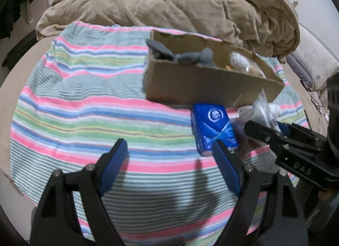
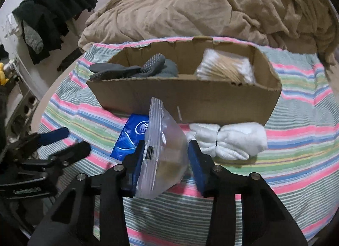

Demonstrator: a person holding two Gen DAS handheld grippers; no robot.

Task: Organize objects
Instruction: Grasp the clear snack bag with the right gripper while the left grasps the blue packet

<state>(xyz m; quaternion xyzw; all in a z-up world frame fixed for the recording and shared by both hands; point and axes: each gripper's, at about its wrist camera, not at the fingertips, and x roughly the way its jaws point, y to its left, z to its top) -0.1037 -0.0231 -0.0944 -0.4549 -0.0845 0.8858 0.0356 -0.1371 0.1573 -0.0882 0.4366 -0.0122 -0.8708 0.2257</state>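
striped bedspread (image 2: pixel 296 140) carries an open brown cardboard box (image 2: pixel 190 97). right hand-held gripper (image 2: pixel 164 157) clamps a clear plastic zip bag (image 2: pixel 165 140); left hand-held gripper (image 1: pixel 169 157), at nine o'clock, gapes empty.

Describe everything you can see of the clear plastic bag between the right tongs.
The clear plastic bag is a see-through zip bag with a ribbed seal strip along one edge and a small dark barcode label. It stands on edge, tilted, between the blue pads of the right tongs, in front of the cardboard box. Its contents look brownish but unclear.
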